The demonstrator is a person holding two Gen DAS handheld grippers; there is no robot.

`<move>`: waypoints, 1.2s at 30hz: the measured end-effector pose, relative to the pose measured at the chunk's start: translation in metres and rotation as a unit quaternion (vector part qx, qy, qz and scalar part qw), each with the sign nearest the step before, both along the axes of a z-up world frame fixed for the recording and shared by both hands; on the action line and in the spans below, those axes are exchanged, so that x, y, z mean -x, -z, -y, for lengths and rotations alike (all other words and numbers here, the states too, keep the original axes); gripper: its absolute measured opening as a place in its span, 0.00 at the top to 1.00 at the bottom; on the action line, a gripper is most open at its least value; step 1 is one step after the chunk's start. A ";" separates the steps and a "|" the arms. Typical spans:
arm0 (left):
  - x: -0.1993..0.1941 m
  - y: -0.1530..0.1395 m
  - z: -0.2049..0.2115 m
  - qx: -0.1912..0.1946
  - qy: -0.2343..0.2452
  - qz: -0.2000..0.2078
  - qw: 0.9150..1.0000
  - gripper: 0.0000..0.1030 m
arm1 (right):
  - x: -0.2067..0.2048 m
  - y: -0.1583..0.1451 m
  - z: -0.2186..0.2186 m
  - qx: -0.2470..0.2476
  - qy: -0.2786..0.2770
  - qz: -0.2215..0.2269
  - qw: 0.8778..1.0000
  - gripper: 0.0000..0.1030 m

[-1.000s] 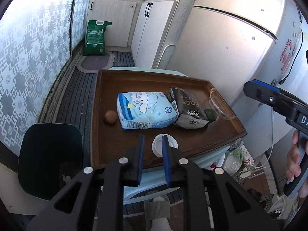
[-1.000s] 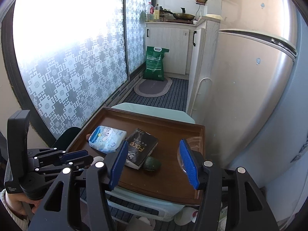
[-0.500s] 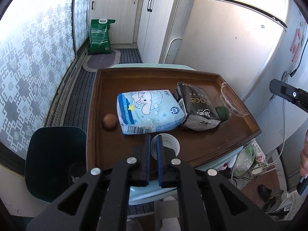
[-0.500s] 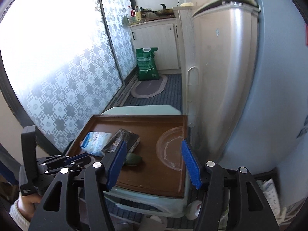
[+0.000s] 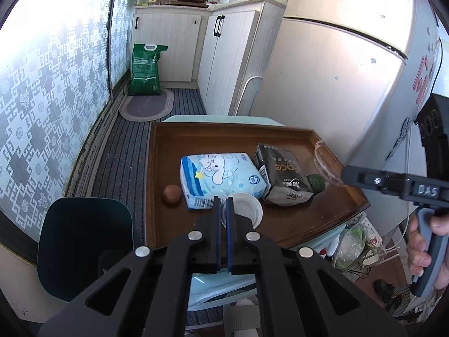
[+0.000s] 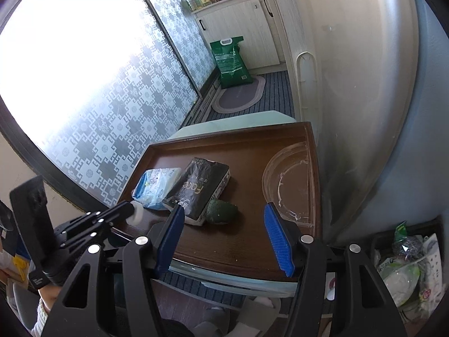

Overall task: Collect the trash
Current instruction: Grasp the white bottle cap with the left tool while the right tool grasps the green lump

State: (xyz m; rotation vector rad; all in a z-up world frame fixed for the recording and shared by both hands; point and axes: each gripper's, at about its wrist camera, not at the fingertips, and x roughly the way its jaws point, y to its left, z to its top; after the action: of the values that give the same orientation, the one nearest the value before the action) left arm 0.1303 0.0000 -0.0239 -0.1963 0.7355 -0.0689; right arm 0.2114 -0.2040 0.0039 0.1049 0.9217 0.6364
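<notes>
Across the middle of both views I see a dark brown wooden tray [image 5: 157,168] with a raised rim, glossy and rectangular, set on a pale green counter [image 6: 235,119].

On the tray lie the things I am collecting. A soft, pillow-shaped pale blue tissue pack [image 5: 221,178] printed with a cartoon rabbit sits at the centre of the left view. Just to its right, touching it, is a black crinkled packet [image 5: 283,179] with silver lettering. A dull green, rough-skinned lump [image 6: 221,210] rests against the packet's near corner. A small brown round thing [image 5: 171,193] sits just left of the tissue pack. A clear, round plastic lid [image 6: 289,179] lies flat against the tray's right rim in the right view. A white round cup [image 5: 247,207], seen from above, stands at the tray's near edge.

My left gripper [image 5: 223,213] tilts downward, low in the left view; its jaws have just been closing and now pinch the near rim of the white cup between the blue pads. In the right view the cup shows as a white blur at that gripper's tip.

My right gripper [image 6: 224,238] also slopes down, hovering over the tray's near edge. Its jaws stand about half apart with nothing between them, the ribbed blue pads framing the green lump beyond.
</notes>
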 end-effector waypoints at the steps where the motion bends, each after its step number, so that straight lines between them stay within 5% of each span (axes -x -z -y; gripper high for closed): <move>1: 0.001 -0.001 0.000 0.002 0.003 0.005 1.000 0.96 | -0.001 0.002 -0.002 0.003 -0.001 -0.002 1.000 0.43; 19: 0.024 -0.018 -0.020 0.017 0.005 0.059 0.998 0.96 | -0.015 0.022 -0.023 0.017 0.020 -0.037 0.999 0.48; 27: 0.042 -0.029 -0.034 -0.004 -0.027 0.106 0.994 0.96 | -0.020 0.026 -0.028 0.021 0.020 -0.043 0.999 0.71; 36: 0.050 -0.027 -0.065 -0.003 -0.084 0.105 0.991 0.96 | -0.014 -0.001 -0.033 0.032 0.046 -0.006 0.998 0.72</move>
State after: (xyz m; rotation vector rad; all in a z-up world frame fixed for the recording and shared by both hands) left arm 0.0802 0.0648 0.0030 -0.2407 0.5079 0.0719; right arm 0.2252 -0.1711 0.0053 0.0935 0.9431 0.5204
